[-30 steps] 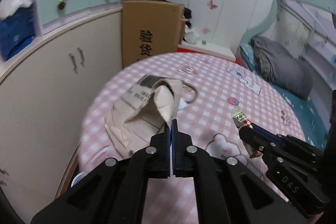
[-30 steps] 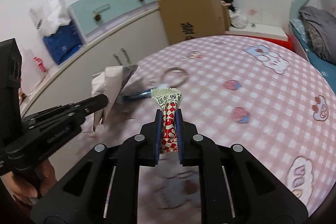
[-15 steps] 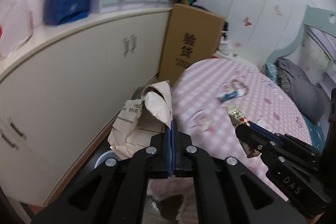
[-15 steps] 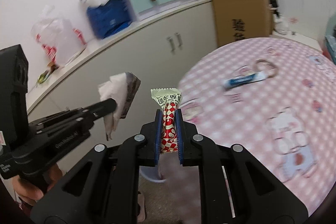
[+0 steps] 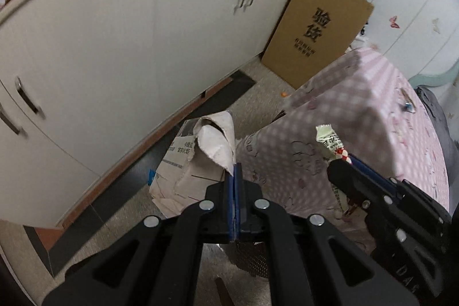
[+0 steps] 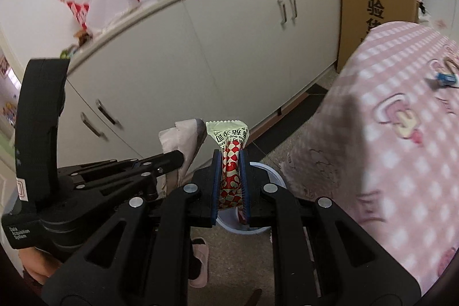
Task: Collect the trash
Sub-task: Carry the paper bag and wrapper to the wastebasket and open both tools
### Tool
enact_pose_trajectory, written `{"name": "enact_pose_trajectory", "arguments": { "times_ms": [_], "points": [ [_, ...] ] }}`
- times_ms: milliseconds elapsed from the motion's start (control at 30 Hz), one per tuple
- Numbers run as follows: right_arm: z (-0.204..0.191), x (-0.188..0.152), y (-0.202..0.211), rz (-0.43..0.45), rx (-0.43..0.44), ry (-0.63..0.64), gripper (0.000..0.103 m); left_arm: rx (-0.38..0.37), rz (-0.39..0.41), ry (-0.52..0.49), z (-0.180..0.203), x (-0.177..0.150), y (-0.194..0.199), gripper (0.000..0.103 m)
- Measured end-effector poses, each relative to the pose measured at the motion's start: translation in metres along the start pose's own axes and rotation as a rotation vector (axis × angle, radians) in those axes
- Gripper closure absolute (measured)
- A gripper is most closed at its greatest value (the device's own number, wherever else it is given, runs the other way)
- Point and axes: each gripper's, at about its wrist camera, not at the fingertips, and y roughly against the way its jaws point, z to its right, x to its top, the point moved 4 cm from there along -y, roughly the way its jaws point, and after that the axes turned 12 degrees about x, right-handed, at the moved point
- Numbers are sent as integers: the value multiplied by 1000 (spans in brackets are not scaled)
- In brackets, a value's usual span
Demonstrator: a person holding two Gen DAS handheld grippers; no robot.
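Observation:
My left gripper [image 5: 235, 172] is shut on a corner of a crumpled brown paper package [image 5: 198, 159] that hangs over the floor between the cabinet and the table. My right gripper [image 6: 231, 159] is shut on a red-and-white checked snack wrapper [image 6: 229, 142] with a pale green top. Directly under the right gripper sits a round pale bin [image 6: 271, 177], mostly hidden by the jaws. The left gripper [image 6: 176, 155] and its paper [image 6: 179, 135] show just left of the wrapper. In the left wrist view the right gripper [image 5: 341, 162] and wrapper [image 5: 330, 138] are at the right.
A white cabinet [image 5: 114, 48] runs along the left, with a tall cardboard box [image 5: 315, 27] leaning beside it. The table with a pink checked cloth [image 6: 401, 134] fills the right; a small blue item [image 6: 444, 78] lies on it. A pink slipper [image 6: 199, 263] is on the floor.
Both grippers have swung off the table to its left edge and down toward the floor, still holding the paper and the wrapper. The pale bin has come into view below.

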Motion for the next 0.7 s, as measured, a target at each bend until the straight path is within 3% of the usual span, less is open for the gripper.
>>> {"name": "enact_pose_trajectory", "arguments": {
  "times_ms": [100,200,333,367,700],
  "points": [
    [3,-1,-11,-14,0,-4,90,-10,-32,19,-3,2,-15,101],
    [8,-3,-17,-16,-7,-13,90,-44,-68,54,-7,4,-28,91],
    [13,-3,-23,-26,-12,-26,90,-29,-102,76,-11,5,-42,54],
    [14,-4,-24,-26,-15,-29,90,-28,-102,84,-11,5,-42,50],
    [12,-4,-28,-32,-6,-38,90,-2,-84,89,-16,4,-35,46]
  ]
}}
